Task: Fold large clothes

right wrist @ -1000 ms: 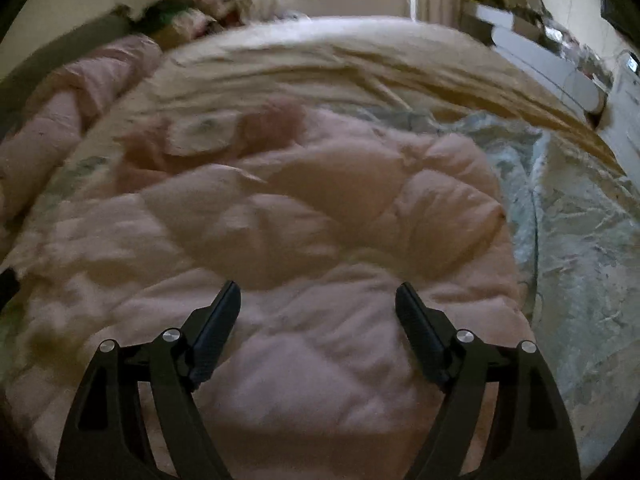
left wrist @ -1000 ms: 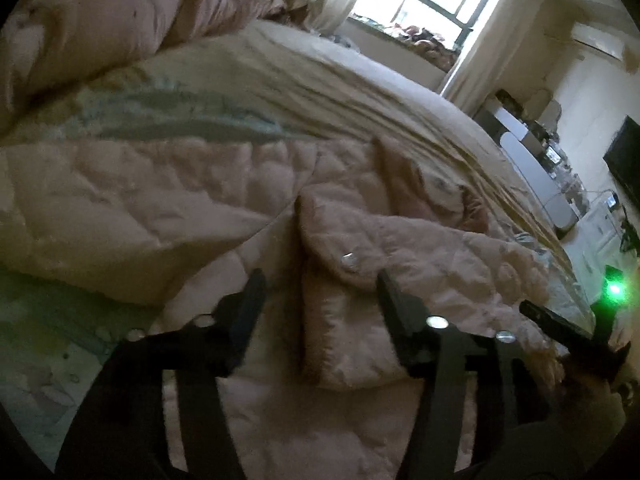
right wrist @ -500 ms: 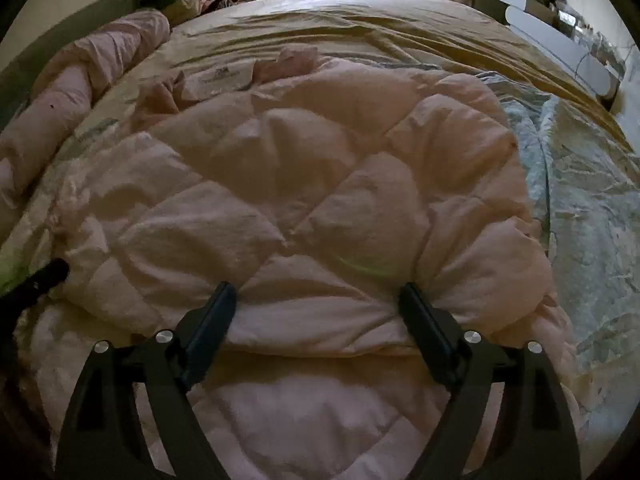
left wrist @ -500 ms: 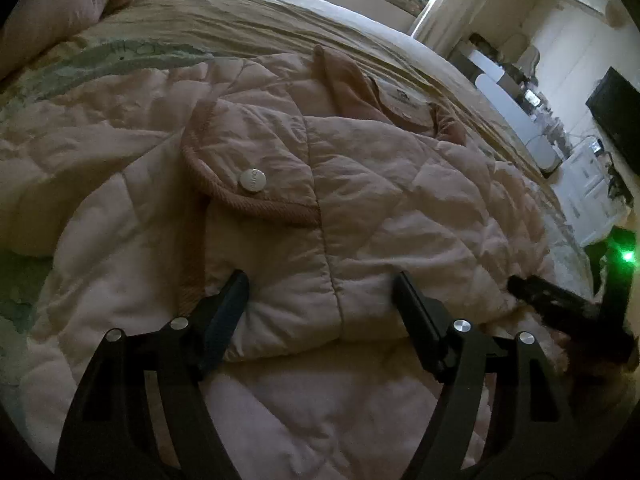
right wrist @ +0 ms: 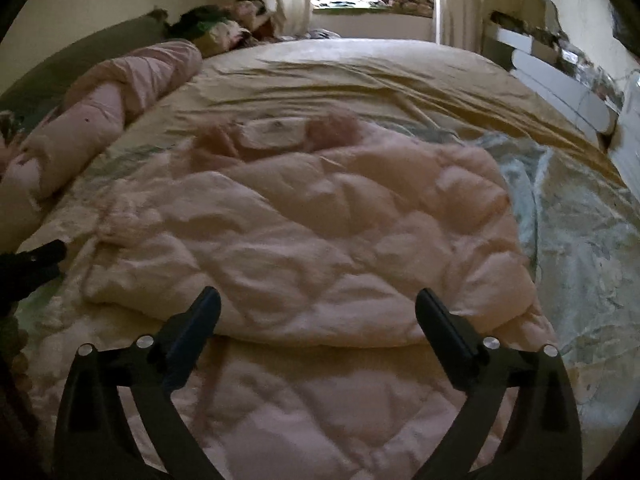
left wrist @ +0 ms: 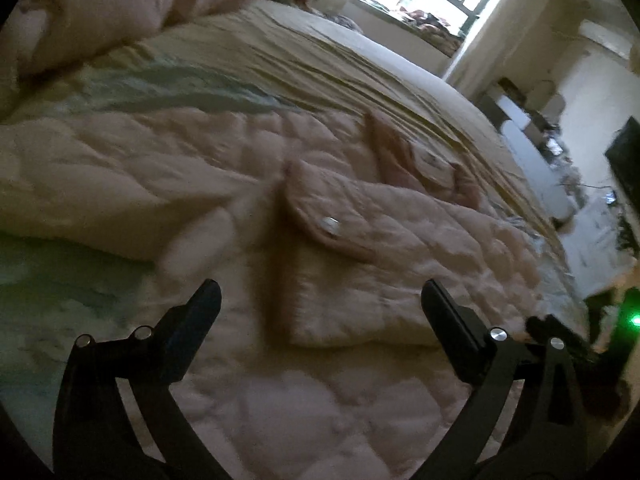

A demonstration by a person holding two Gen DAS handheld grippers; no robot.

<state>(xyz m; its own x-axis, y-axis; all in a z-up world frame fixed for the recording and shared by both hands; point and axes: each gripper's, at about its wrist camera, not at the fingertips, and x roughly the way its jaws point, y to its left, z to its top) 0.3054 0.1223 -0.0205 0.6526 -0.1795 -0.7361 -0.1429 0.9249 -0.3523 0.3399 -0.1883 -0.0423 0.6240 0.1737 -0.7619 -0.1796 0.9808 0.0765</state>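
Pink quilted jacket (right wrist: pixel 320 240) lies on the bed (right wrist: pixel 360 80), lower part folded up over the body. Left tongs (left wrist: pixel 320 300) and right tongs (right wrist: pixel 318 304) have just been opening; both spread, nothing pinched. Advice: regrip both fold corners evenly, keep edges aligned.

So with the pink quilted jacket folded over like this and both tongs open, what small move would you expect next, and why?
Probably both drop to the jacket's near folded edge and grip it. The left tongs and right tongs, just opened, hold nothing, and that edge lies between their fingers, ready for another fold.
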